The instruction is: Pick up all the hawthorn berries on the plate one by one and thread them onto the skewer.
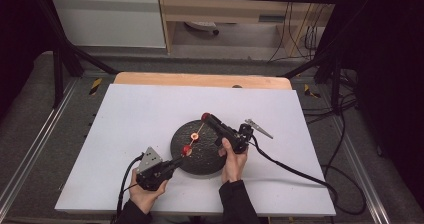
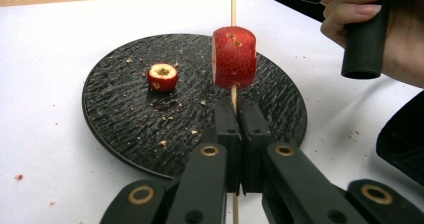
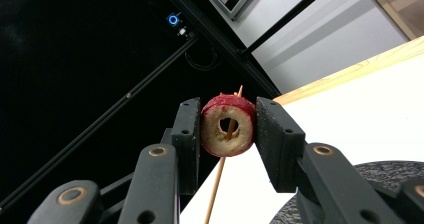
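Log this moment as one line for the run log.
left gripper: shut on skewer | right gripper: shut on cored fruit piece, skewer tip inside | black plate: one piece

A wooden table (image 1: 150, 78) carries a white sheet (image 1: 125, 129) that covers nearly all of its top, leaving a strip of bare wood along the far edge. On the sheet, a little toward the near side of its middle, lies a round black plate (image 1: 204, 161) with a rough, ridged surface. Small reddish crumbs (image 2: 19, 176) are scattered on the white sheet around the plate (a few more lie past its right rim).
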`<state>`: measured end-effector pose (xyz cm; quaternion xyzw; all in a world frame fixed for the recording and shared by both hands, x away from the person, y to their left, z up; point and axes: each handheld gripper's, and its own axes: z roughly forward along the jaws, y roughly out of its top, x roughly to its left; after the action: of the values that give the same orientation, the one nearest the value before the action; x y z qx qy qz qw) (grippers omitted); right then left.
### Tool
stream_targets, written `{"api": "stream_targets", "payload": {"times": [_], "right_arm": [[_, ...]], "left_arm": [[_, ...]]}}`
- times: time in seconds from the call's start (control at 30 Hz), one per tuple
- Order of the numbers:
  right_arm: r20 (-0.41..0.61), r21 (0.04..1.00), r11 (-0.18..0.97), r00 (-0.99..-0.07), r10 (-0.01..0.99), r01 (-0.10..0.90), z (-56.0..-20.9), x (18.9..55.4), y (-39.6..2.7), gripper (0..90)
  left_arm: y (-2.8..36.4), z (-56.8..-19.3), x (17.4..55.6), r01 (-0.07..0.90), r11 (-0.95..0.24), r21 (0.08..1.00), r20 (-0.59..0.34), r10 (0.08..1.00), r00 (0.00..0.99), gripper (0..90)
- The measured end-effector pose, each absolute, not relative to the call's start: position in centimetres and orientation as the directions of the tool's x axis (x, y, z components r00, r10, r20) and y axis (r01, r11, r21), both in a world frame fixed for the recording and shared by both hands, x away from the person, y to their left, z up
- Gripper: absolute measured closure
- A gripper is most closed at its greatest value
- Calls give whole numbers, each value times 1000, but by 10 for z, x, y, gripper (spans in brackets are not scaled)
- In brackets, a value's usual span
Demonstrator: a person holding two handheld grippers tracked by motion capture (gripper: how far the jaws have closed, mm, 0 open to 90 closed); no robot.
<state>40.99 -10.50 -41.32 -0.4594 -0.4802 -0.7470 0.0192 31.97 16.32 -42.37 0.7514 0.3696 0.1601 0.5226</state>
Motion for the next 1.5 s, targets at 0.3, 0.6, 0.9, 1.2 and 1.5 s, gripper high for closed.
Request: {"api": "stream_targets", "payload": {"times": [0.3,0.6,0.9,1.2,1.5], "right_arm": [[707,701,-510,-579,407,498,-415,408,-104,647],[691,719,-489,-584,427,493,-421,401,-100,646],[686,724,-482,-582,436,493,-421,398,-103,646],[683,729,-458,-584,439,509,-424,392,-100,647],[687,727,-438,-578,441,529,-430,389,-97,646]], "left_arm": [[162,-420,323,378,-190,906,-131,722,679,888],[153,-418,335,402,-203,893,-142,720,679,886],[146,-416,341,393,-217,893,-130,713,689,887],[141,-411,348,393,-223,892,-130,706,696,887],[139,-411,352,401,-222,889,-139,704,697,887]]}}
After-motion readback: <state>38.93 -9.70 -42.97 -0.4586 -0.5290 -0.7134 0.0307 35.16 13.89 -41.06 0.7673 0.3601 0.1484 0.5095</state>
